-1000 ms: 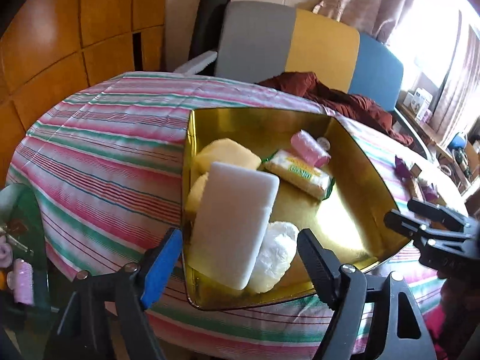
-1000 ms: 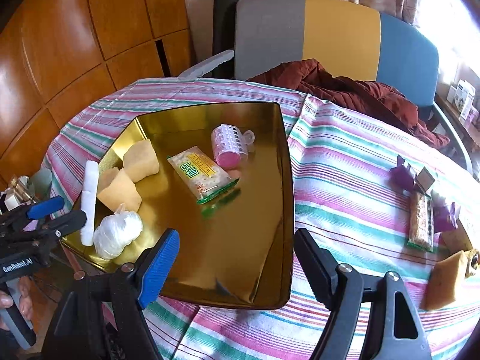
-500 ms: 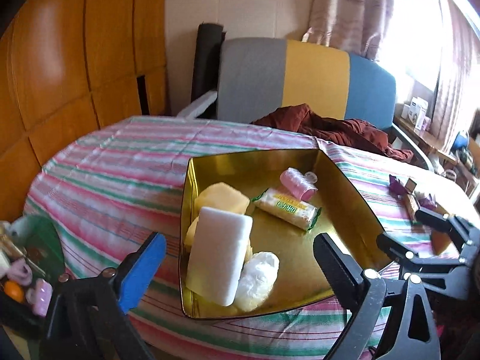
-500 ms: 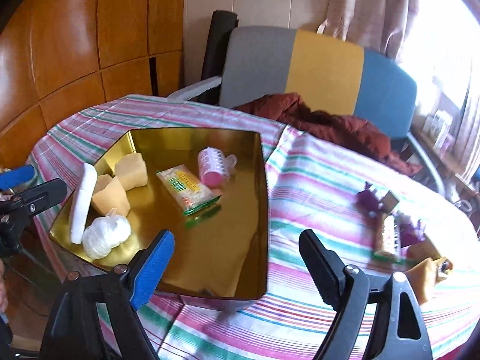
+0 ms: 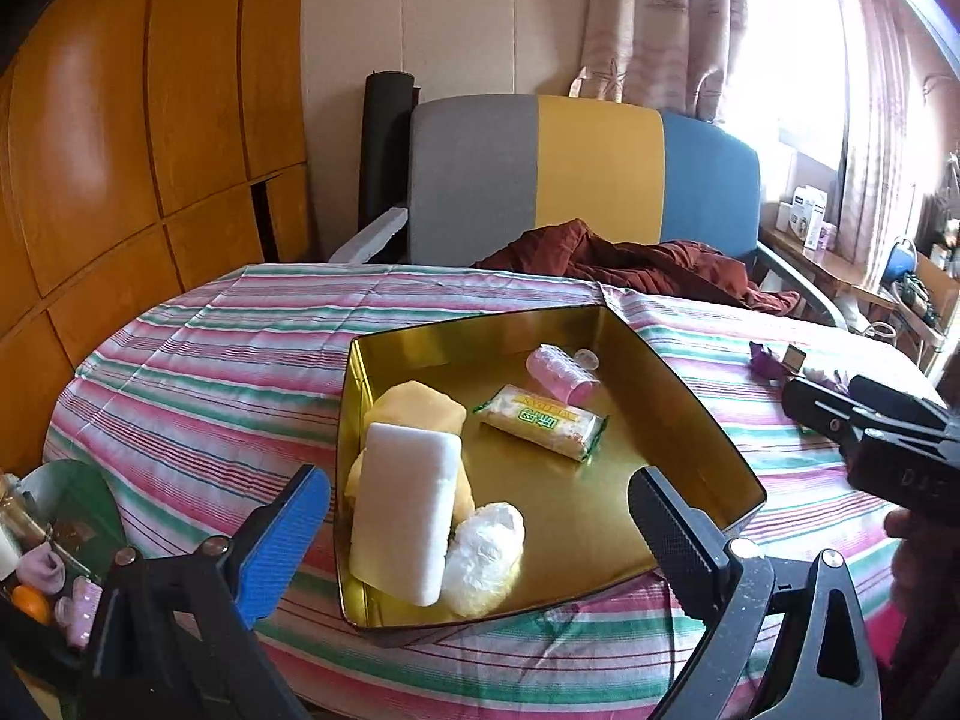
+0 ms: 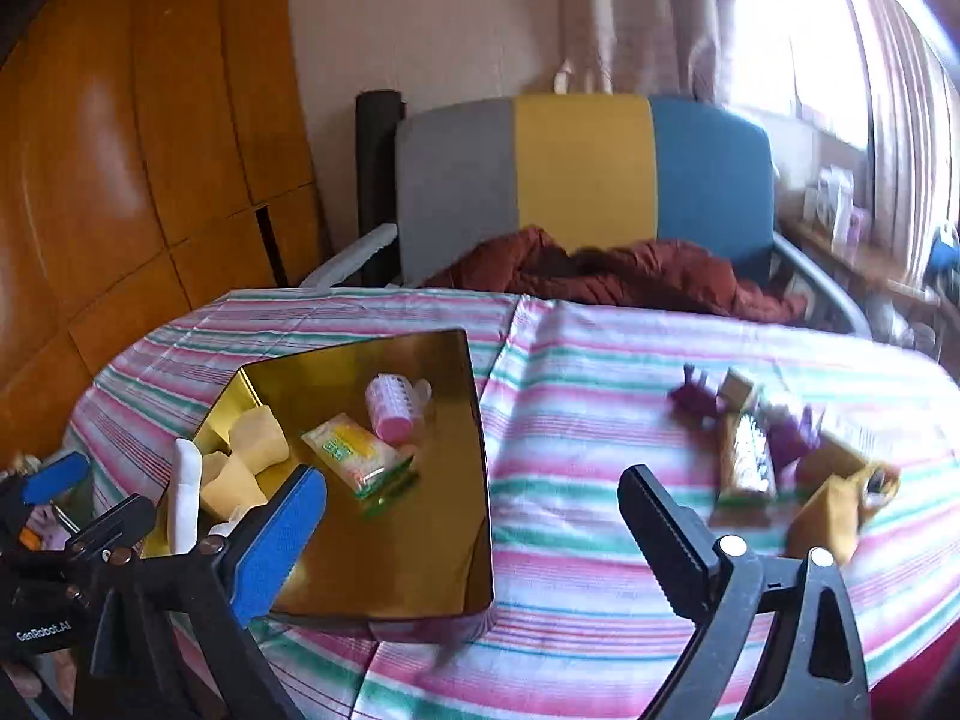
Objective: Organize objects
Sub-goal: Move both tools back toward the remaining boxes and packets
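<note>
A gold tray [image 5: 690, 420] rests on the striped tablecloth. In it lie a white sponge [image 5: 405, 510], yellow sponges [image 5: 420, 408], a white plastic ball [image 5: 486, 552], a snack packet [image 5: 540, 420] and a pink hair roller [image 5: 561, 372]. My left gripper [image 5: 474, 480] hovers open before the tray's near left corner, touching nothing. My right gripper [image 6: 471, 480] hangs above the tray's [image 6: 480, 480] near right side. Its jaws are opening, with nothing between the pads. Each gripper shows in the other's view: the right gripper [image 5: 825, 390] and the left gripper [image 6: 99, 492].
Purple wrappers [image 6: 699, 396], a snack bar [image 6: 744, 462] and a yellow-brown piece [image 6: 834, 510] lie on the cloth right of the tray. A green bin [image 5: 66, 516] with small items sits at the left. A chair [image 5: 588, 174] with a red-brown cloth [image 5: 648, 264] stands behind the table.
Both grippers have spread wider and drawn back and up from the tray's near edge. The tray stays on the table and now looks farther off in both views.
</note>
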`<state>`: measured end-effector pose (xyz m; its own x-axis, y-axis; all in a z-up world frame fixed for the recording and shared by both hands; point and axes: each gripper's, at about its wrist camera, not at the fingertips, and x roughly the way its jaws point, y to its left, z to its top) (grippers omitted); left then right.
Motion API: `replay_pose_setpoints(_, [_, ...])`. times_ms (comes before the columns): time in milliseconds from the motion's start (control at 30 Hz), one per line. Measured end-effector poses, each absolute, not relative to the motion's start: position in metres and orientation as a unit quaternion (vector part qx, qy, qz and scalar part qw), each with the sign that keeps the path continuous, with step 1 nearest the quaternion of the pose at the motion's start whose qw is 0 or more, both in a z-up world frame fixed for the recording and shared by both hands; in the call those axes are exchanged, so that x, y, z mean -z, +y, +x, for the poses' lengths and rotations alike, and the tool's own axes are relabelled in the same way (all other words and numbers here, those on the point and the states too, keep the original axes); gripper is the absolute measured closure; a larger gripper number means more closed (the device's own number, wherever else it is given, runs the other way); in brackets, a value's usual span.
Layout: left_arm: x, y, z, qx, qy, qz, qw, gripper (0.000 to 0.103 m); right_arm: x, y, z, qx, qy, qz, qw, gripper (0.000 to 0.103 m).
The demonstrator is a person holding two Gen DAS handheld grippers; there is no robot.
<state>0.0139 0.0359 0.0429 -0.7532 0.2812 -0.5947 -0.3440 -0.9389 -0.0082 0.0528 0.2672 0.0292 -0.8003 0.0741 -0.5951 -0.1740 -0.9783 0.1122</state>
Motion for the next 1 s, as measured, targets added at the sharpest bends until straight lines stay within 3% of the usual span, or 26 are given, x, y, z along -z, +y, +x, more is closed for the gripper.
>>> replay_pose_setpoints(467, [-0.03,0.037,0.009,-0.921,0.036,-0.334,0.195,0.002,0.002,0.317,0.061,-0.916,0.079,-0.379,0.108,0.0])
replay_pose_setpoints(667, [-0.029,0.042,0.007,-0.916,0.038,-0.343,0.206,0.002,-0.009,0.371,0.071,-0.907,0.081,-0.383,0.156,0.0])
replay_pose_setpoints(1000, [-0.033,0.07,-0.004,-0.901,0.049,-0.36,0.238,0.002,-0.034,0.519,0.12,-0.864,0.212,-0.316,0.33,0.0])
